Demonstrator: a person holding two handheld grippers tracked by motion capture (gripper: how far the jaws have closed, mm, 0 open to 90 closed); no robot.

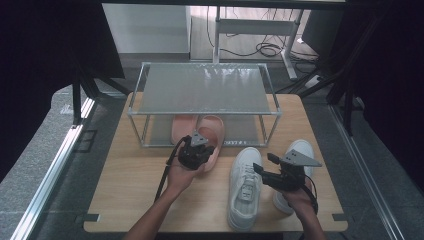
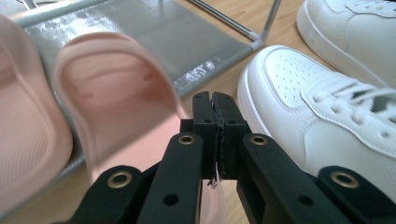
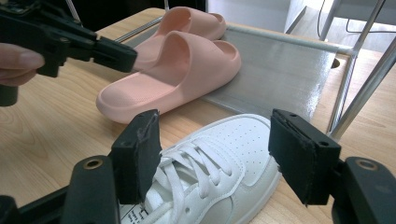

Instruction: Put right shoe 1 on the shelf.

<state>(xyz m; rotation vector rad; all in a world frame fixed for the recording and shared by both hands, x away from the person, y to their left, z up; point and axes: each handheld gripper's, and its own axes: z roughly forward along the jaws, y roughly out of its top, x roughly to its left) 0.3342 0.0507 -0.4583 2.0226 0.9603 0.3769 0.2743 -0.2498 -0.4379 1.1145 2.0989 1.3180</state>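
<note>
— Pink slipper [image 1: 214,142] half on the rack's lower shelf [image 1: 240,131], twelve o'clock of the left gripper [image 1: 196,153]; jaws shut, empty.

— Right gripper [image 1: 264,172] jaws wide over the white sneaker [image 1: 244,187]. Advise seating pads squarely before lifting.

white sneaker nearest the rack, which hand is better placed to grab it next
Right. The right gripper hangs open over the white sneaker, jaws either side. The left gripper is shut, by the pink slipper.

Black tongs [image 1: 197,150], brass-ringed screw holes, grey triangular plates, bare forearms
</note>
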